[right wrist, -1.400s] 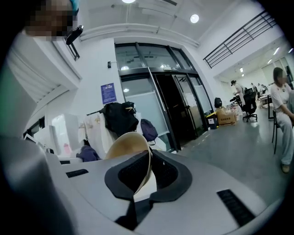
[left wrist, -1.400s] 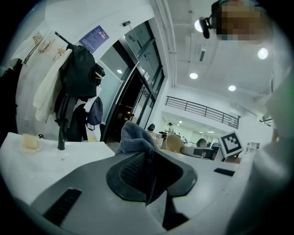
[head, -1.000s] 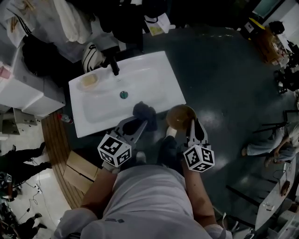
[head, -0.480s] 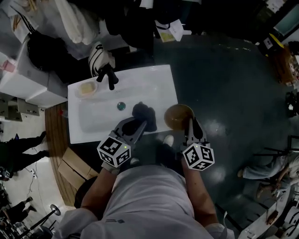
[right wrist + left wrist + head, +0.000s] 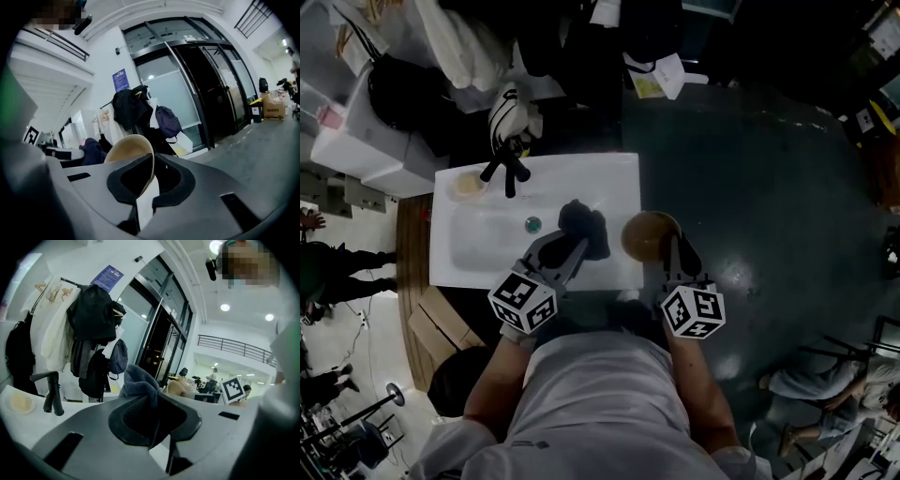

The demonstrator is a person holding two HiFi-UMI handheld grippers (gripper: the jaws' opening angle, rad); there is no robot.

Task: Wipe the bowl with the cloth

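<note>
At 9 o'clock of the bowl (image 5: 649, 234) runs the right edge of the white sink (image 5: 614, 169), and the bowl hangs just outside it, over dark floor (image 5: 750, 187). That floor lies open from 12 round to 4 o'clock of the bowl, the widest room I have. Behind the sink, at 12 o'clock, coats and bags (image 5: 478, 47) crowd the wall. A cardboard box (image 5: 431, 330) sits off the sink's near left corner, at 8 o'clock. The black tap (image 5: 508, 169) and the soap (image 5: 469, 183) stand at the sink's far left, well apart from my tools.

Both forearms reach forward from the body, roughly side by side. The left tongs (image 5: 578, 246) are clenched on the dark cloth (image 5: 581, 228), which bunches up past their tips over the sink's near right part. The right tongs (image 5: 669, 244) are pinched on the bowl's rim at its near side, with the wall between the jaws in the right gripper view. Cloth and bowl sit close, the cloth at 9 o'clock of the bowl, not touching as far as I can tell.

Against a second ago, both grips are the same and the gap between cloth and bowl has hardly changed. The sink now lies squarer and further left in the head view.
</note>
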